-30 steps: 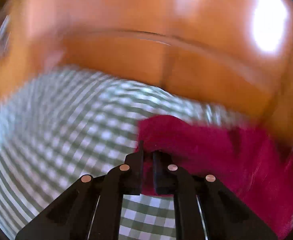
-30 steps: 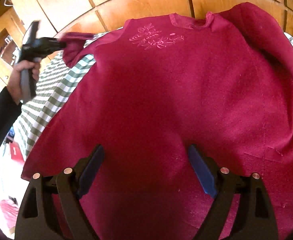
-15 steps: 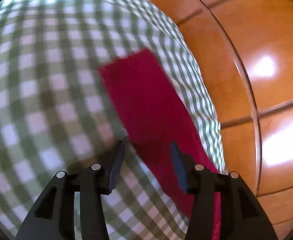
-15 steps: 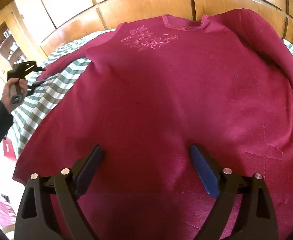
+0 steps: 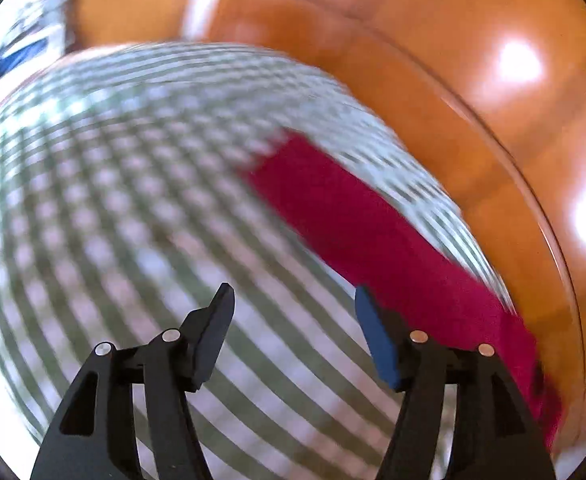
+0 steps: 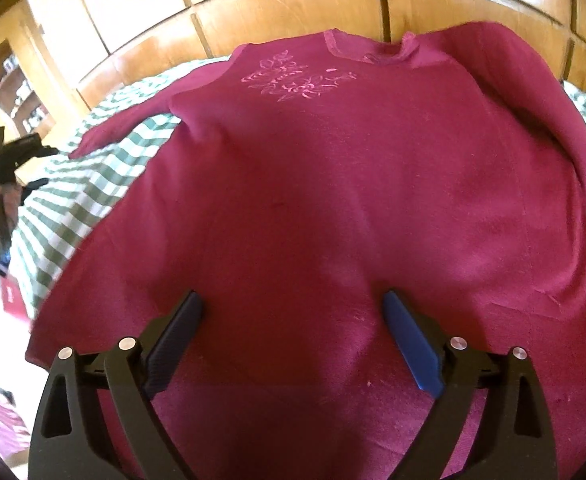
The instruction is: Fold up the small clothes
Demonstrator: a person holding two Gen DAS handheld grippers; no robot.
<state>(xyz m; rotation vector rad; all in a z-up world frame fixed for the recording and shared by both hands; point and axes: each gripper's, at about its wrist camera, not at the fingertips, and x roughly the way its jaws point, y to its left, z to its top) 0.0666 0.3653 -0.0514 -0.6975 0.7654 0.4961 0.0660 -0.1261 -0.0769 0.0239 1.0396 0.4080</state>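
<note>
Lying flat on checked cloth (image 6: 93, 184): magenta top (image 6: 333, 200); wood panelling (image 6: 293, 4) behind; right gripper (image 6: 293, 332) wide, left gripper (image 5: 293, 320) opening, empty.

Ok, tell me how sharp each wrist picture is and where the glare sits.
Left wrist view: motion-blurred, the checked cloth and red sleeve smeared, only the left tool crisp, its jaws opening with nothing between them; bright glare patches on the wooden panel. Right wrist view: sharp on the red top, bent by the fisheye; washed out at the left edge.
</note>
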